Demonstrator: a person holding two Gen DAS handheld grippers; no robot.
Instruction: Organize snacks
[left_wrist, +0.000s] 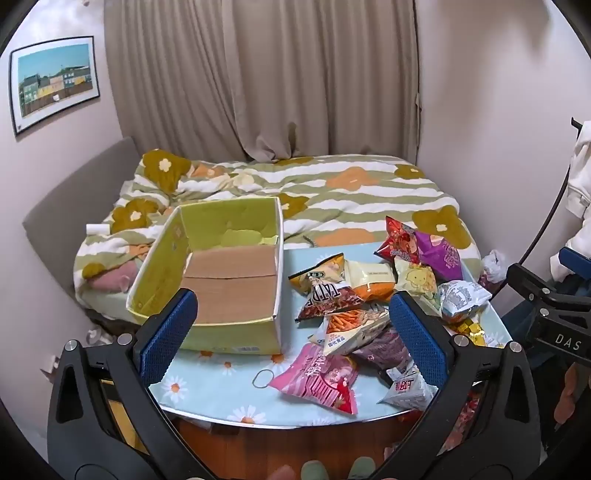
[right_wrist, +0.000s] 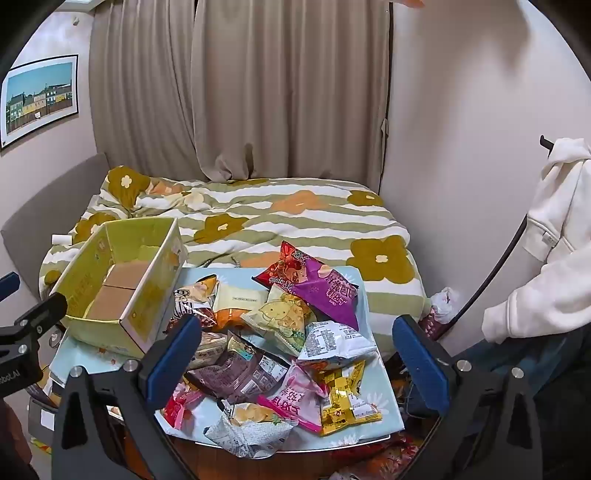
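Your left gripper (left_wrist: 291, 332) and right gripper (right_wrist: 295, 354) hover over the desk (left_wrist: 229, 373) with its daisy-print cloth, blue-padded fingers (left_wrist: 168, 332) spread as wide as they go and holding nothing. The open yellow cardboard box (left_wrist: 221, 273), empty, sits at the desk's far left corner beside the bed (left_wrist: 332, 188). The loose heap of crinkly foil snack bags (right_wrist: 280, 339) covers the desk's right half, spilling toward its near edge. These packs look light, air-puffed and slippery, their contents likely brittle. Pinch a flat sealed seam or corner, not the belly, and squeeze gently. The pink striped packet (left_wrist: 317, 380) at the near edge lies clear of the heap, the easiest first pick; the purple bag (right_wrist: 328, 295) rests on top at the far side.
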